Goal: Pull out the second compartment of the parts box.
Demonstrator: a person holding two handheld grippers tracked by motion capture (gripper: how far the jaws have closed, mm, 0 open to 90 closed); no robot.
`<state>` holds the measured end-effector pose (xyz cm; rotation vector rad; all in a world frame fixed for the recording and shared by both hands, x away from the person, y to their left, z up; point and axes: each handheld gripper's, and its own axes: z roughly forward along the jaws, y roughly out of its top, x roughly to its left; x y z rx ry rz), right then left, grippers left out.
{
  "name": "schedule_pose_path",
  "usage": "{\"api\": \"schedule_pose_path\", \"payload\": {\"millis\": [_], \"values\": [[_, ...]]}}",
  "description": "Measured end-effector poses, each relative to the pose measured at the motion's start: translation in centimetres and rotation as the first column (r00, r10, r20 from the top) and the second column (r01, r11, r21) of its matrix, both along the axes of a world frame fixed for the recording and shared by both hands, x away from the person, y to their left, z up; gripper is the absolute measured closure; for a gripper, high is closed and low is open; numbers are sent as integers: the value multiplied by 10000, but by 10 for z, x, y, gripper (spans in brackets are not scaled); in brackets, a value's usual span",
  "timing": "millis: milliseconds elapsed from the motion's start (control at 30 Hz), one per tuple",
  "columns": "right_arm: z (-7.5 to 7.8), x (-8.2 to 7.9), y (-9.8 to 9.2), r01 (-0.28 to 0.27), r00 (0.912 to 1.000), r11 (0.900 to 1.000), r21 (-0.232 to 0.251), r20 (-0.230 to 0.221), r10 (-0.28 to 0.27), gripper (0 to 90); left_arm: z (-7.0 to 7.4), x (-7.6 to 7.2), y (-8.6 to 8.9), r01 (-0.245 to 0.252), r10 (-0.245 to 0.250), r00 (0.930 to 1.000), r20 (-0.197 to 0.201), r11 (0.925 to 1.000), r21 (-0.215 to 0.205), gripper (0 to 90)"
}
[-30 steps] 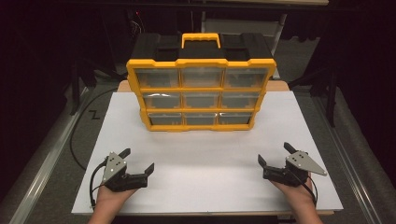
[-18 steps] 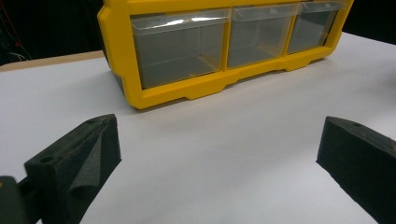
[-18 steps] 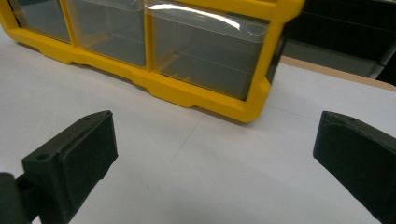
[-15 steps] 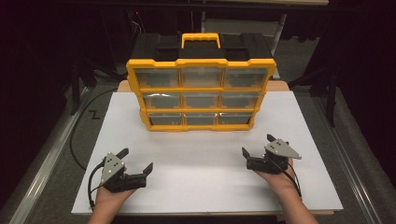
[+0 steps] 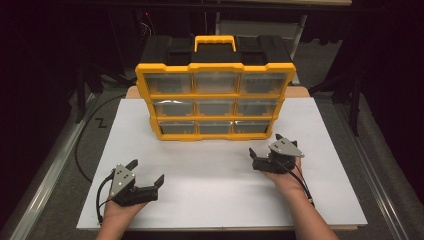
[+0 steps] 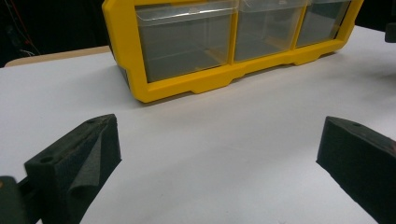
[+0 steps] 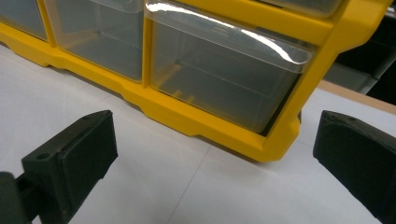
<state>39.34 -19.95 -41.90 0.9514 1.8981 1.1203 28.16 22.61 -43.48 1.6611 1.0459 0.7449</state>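
Observation:
A yellow organizer case (image 5: 215,102) with several clear drawers and a yellow handle (image 5: 214,42) stands upright at the back of the white board (image 5: 210,175). My left gripper (image 5: 146,172) rests open near the board's front left, nothing between its jaws; the left gripper view shows the case's bottom left drawer (image 6: 187,44) ahead. My right gripper (image 5: 265,145) is open, just in front of the case's bottom right corner. Close ahead in the right gripper view is the bottom right drawer (image 7: 224,79), shut, with its clear lip catching light.
The white board lies on a wooden table (image 5: 131,92) with dark floor around it. A black cable (image 5: 82,145) loops off the left side. A metal rail (image 5: 45,175) runs along the left, another (image 5: 380,190) along the right. Black stands behind the case.
My right gripper has moved forward and left, from the front right of the board up to the case's bottom right corner. The left gripper has stayed put.

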Motion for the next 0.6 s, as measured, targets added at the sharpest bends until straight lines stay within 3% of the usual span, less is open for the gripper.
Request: {"api": "schedule_pose_path", "payload": {"millis": [200, 600], "values": [[1, -6, -2, 67, 10000, 9999, -106, -27, -68, 11, 0, -1, 1, -23, 23, 10000, 62, 10000, -38, 3], [-1, -20, -15, 170, 9995, 9939, -1089, 279, -140, 11, 3, -5, 3, -77, 75, 9996, 280, 9999, 81, 3]]}}
